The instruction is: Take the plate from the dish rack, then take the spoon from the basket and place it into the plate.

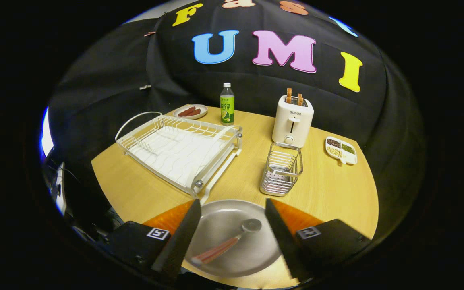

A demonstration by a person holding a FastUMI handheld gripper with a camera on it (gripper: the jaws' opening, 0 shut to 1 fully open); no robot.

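A round metal plate [232, 213] lies flat on the wooden table [328, 189], directly below and between my two fingers. In the plate rests a spoon [232, 239] with a metal bowl and a reddish wooden handle, its bowl pointing away from me. My gripper [232, 211] hangs open above the plate, with its fingertips [195, 207] spread wide and touching nothing. Just ahead of the right finger stands the wire basket [282, 169], holding nothing. The white dish rack [177, 149] sits beyond the left finger with no dishes in it.
A white toaster [292, 121] with two slices in it stands behind the basket. A green bottle [227, 104] and a small plate of sausages [190, 111] are at the table's far side. A divided dish of beans [340, 150] lies right of the toaster.
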